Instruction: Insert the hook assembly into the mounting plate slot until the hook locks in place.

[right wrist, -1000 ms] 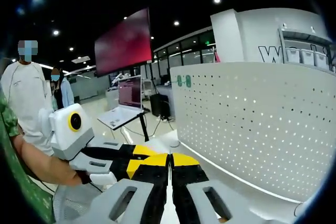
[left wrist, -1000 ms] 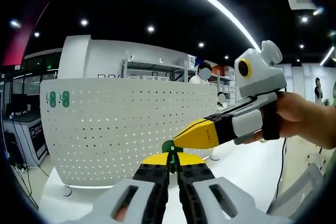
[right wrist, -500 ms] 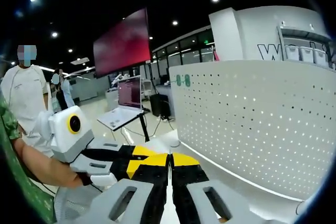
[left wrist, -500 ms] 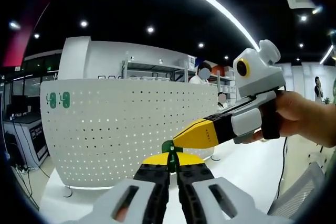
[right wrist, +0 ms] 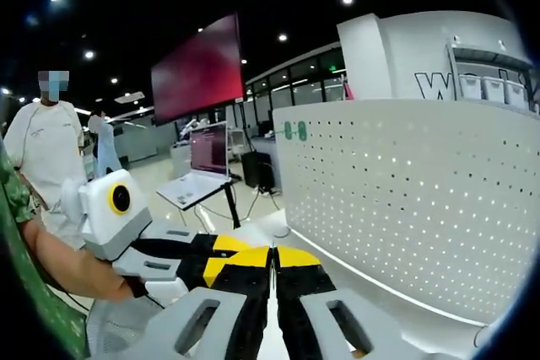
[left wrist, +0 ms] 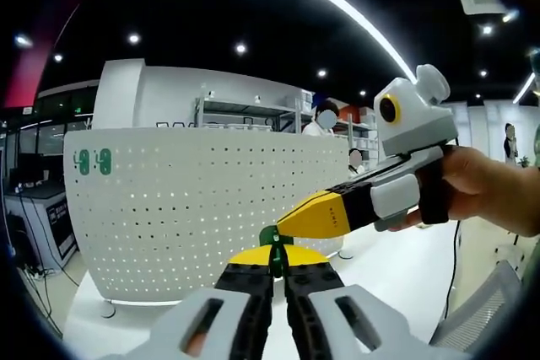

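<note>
Left gripper point(left wrist: 278, 269) jaws pressed together, pinching a small green hook assembly point(left wrist: 272, 236) at the yellow tips; green piece pokes up just above them. Right gripper point(right wrist: 272, 265) jaws closed flat against each other, nothing visible between them in the right gripper view. In the left gripper view, right gripper's yellow tip touching or just beside the green piece from the right; cannot tell if actually gripping it. Hand point(left wrist: 488, 191) wrapped round that gripper's handle.

White perforated mounting plate point(left wrist: 202, 208) standing upright on the white table point(left wrist: 405, 271), well apart from the hook, ahead of both tools. Two green hooks point(left wrist: 93, 160) already seated near the plate's top left corner.

Judged step: carrying hook toward the plate, insertion not yet begun. To do well: keep firm pinch, no twisting of the piece between the two tips; bring hook square to the plate face, prongs lined to a row of holes near the seated pair; push straight in, then down till locked. Free tip best used to steady, not to pry. Keep plate and hook both in frame.
</note>
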